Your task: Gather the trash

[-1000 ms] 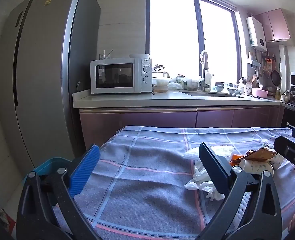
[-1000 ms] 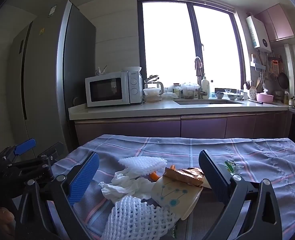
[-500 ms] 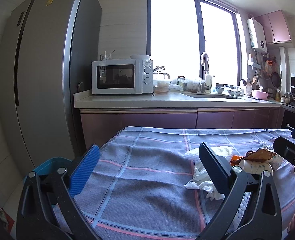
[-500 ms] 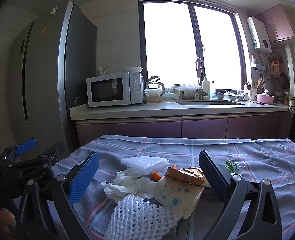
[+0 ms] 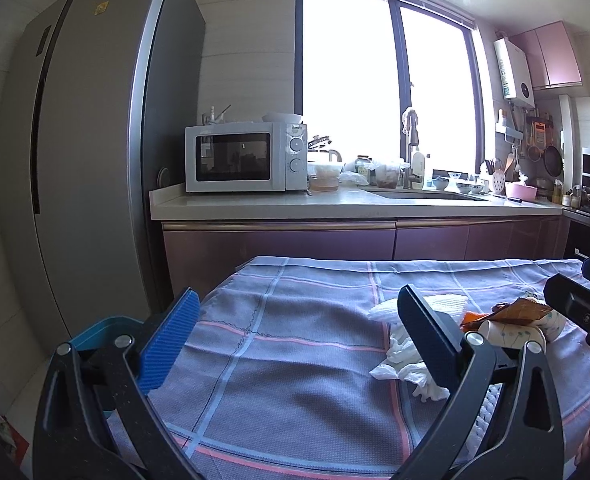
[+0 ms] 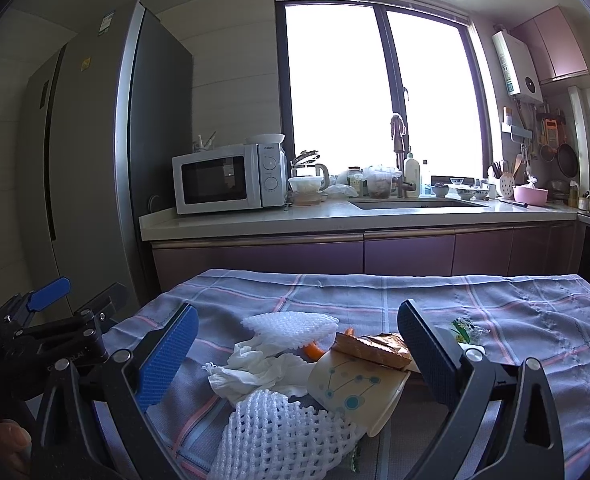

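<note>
**Both grippers hover spread over a littered table**

Far left stands a tall grey fridge (image 6: 95, 152), and low beside the table peeks a blue bin (image 5: 103, 326). The left gripper (image 5: 295, 336) hangs over the bare left part of the checked tablecloth (image 5: 295, 360), its jaws spread wide with nothing between them. From the other camera the same tool shows at the left edge of the table.

The trash lies in a heap right of the table's middle. Nearest the left gripper is a crumpled white tissue (image 6: 263, 368), with a white foam net (image 6: 291, 326) behind it and a second, coarser foam net (image 6: 283, 436) in front. Just right of the tissue a paper cup (image 6: 355, 392) lies on its side, a brown wrapper (image 6: 371, 350) resting on top and a bit of orange peel (image 6: 315, 350) showing behind. The right gripper (image 6: 295, 344) hovers above this heap, jaws wide apart, gripping nothing. Past its right finger sits a small green wrapper (image 6: 465, 326).

Behind the table, a microwave (image 6: 231, 178) stands on the counter (image 6: 335, 218), sink and window to the right.
</note>
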